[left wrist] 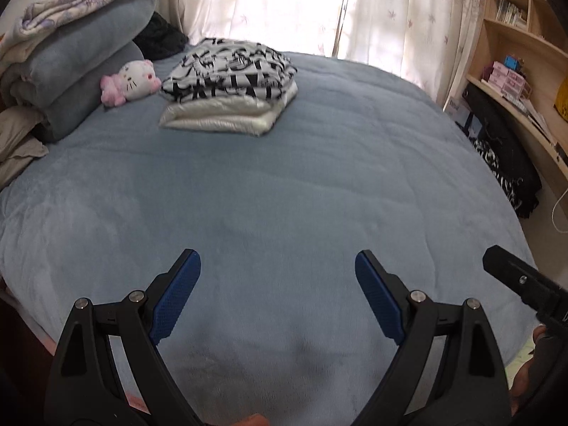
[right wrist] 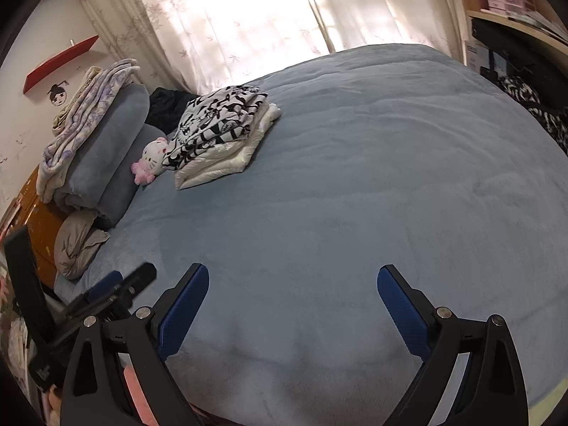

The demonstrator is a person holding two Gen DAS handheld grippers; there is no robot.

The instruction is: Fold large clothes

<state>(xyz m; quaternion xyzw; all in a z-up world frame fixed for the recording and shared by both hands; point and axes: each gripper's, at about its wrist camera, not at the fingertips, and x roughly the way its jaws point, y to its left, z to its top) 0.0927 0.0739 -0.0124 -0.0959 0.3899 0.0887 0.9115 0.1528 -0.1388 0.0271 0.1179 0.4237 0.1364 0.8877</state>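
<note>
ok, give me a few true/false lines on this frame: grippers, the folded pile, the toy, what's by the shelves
1. Both grippers are open and hold nothing. True: the left gripper and right gripper stand wide over the bare blue blanket.
2. The black-and-white patterned garment lies under the white one. False: it lies on top of the white garment.
3. The plush toy lies between the folded pile and the rolled bedding. True.
4. The floor by the shelves is bare. False: dark clothing is heaped there.
</note>
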